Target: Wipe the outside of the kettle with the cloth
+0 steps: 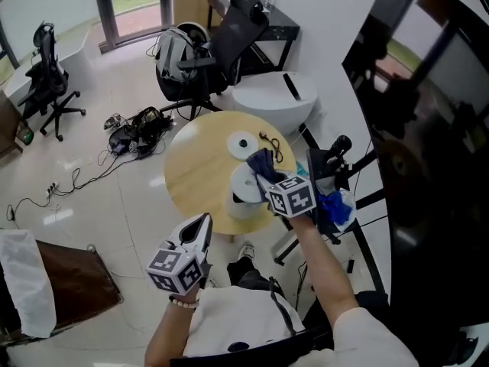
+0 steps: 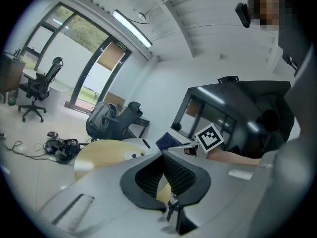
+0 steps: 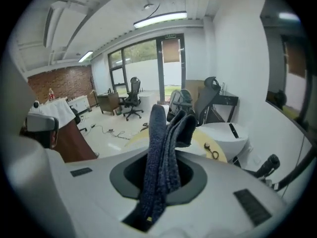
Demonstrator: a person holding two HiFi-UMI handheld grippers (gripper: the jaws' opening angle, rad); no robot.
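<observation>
Two grippers are in your hands. The nearer is the left gripper. You hold it low by your lap, short of the round wooden table, with a bead bracelet showing at the wrist and the nose aimed almost level toward the tabletop. Its jaws are pressed together with nothing between them.

Your right forearm stretches further out, bare below a pale sleeve. It runs from the lower right up to the right gripper, which tips downward over the table's near right part. Its jaws pinch the dark blue cloth, which is folded and stands up out of the tongs.

The white kettle stands on the table just under and beside that gripper. The cloth sits at the kettle's upper right side, but the views do not settle whether it touches.

Past the kettle a white round disc with a dark centre lies flat on the wood, with a small looped cord beside it. Beyond the table stands a black office chair with a backpack on it.
</observation>
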